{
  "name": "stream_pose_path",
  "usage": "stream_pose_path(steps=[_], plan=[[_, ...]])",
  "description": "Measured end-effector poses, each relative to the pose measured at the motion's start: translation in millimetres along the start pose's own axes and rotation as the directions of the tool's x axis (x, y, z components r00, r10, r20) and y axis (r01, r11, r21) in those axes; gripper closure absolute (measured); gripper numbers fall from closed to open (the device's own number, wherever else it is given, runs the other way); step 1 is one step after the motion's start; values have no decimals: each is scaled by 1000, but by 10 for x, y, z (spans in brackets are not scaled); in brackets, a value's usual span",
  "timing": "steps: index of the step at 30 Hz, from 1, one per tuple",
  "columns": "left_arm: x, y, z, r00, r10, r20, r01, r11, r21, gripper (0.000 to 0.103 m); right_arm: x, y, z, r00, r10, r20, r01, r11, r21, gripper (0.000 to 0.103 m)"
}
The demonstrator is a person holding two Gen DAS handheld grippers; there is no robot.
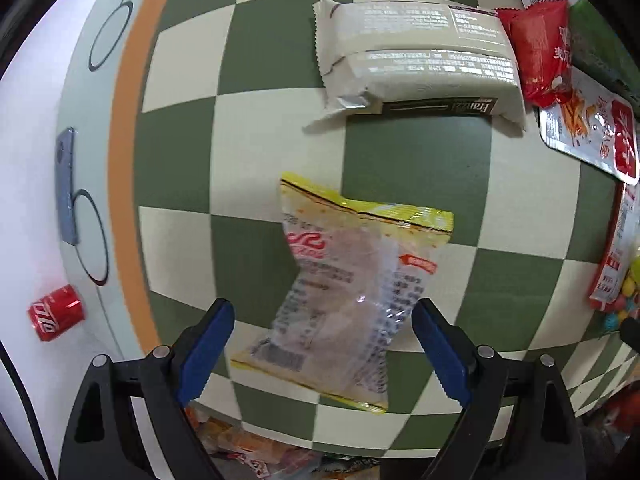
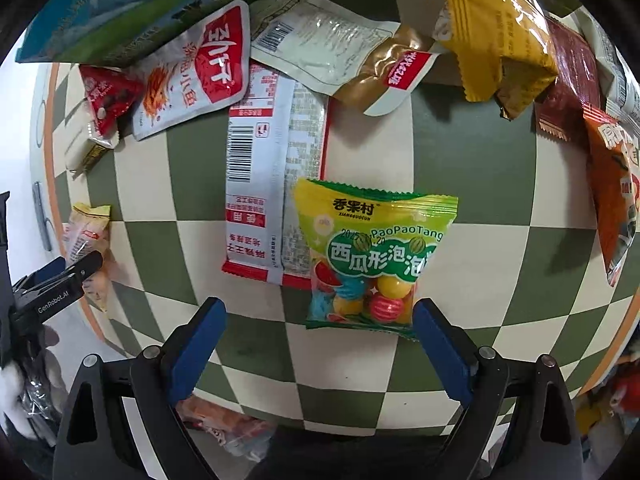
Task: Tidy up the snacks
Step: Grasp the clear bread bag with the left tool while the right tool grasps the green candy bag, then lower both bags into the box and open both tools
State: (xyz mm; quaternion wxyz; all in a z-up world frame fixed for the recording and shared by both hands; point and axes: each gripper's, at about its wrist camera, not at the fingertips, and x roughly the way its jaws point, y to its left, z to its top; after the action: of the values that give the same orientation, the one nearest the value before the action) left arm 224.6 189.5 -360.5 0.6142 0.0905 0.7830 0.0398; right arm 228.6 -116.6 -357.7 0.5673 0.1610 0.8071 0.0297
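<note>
A clear snack packet with yellow ends (image 1: 344,292) lies on the green-and-cream checked tabletop (image 1: 416,160). My left gripper (image 1: 324,308) hangs over its lower half, open, with a blue pad on either side; the right pad is at the packet's edge, the left pad stands apart. In the right wrist view a green bag of coloured gum balls (image 2: 372,256) lies flat, and my right gripper (image 2: 319,304) is open just below it, its right pad beside the bag's lower corner. The left gripper (image 2: 80,268) and the clear packet (image 2: 86,236) also show at that view's left edge.
A beige biscuit pack (image 1: 420,64), a small red packet (image 1: 540,48) and a red-white pouch (image 1: 592,132) lie further back. A cola can (image 1: 56,318) lies off the mat. A long red-white packet (image 2: 272,184) touches the gum bag; yellow (image 2: 496,28) and orange (image 2: 612,196) packs crowd the right.
</note>
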Motion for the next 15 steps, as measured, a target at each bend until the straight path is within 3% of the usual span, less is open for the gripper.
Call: stream_pose_path(steps=[2,4,8,10,15], plan=[[-13,-8,-33,999,-33,-2,32,999,-25,44,34,-12,10,1000,-11,-4,11,1000,6,7],[-31,-16,-70,998,-65,-7,64,996,-62,54,69,-38,16,1000,-11,-7,11,1000,21,8],[-90,-79,-172,995,-101,10,102,988,-113,57,133,-126,36,1000,-29,2,29,999,44,27],[-112,-155,-245,994,-104,21,106,987,-123,58,148,-158,32,999,-48,14,48,998,49,43],[-184,-362,-442,991,-129,46,134,981,-139,59,117,-205,-44,997,-40,59,38,998,45,48]])
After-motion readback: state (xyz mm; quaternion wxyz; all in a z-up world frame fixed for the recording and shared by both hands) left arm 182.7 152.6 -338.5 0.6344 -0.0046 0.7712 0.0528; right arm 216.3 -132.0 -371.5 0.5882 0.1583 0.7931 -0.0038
